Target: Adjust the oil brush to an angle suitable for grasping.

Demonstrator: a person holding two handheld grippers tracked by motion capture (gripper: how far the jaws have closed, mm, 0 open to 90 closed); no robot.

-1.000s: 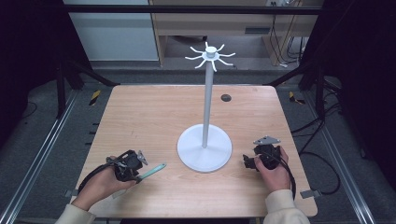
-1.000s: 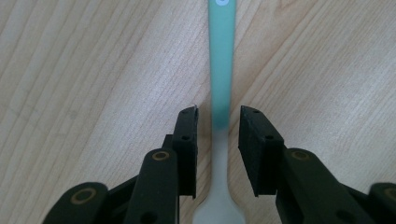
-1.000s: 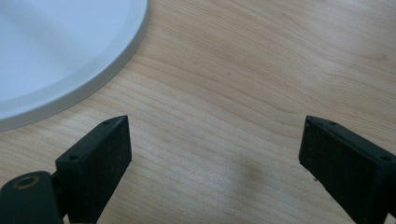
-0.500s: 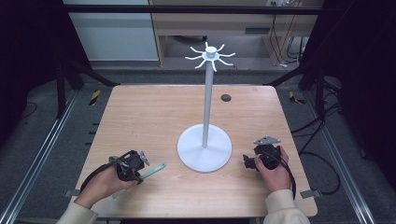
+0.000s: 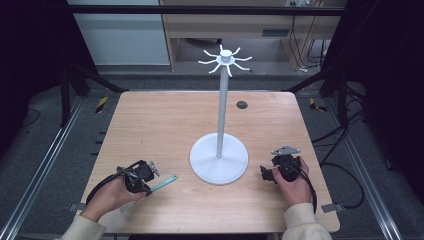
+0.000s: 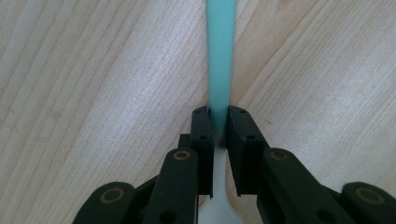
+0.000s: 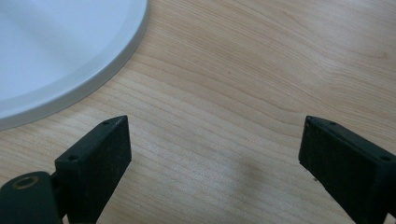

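left tool (image 6: 218, 122) has just been closing, its jaws now pinching a teal stick (image 6: 219, 56) on the counter (image 5: 165, 125); right tool (image 7: 212, 154) stands wide beside the white stand base (image 7: 56, 51)

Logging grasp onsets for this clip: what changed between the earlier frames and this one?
The left gripper has just been closing its jaws, and they now pinch the teal strip that lies on the table. The strip itself has not visibly shifted. Both hands kept their places, the right gripper stayed open over bare wood, and the white stand did not move.
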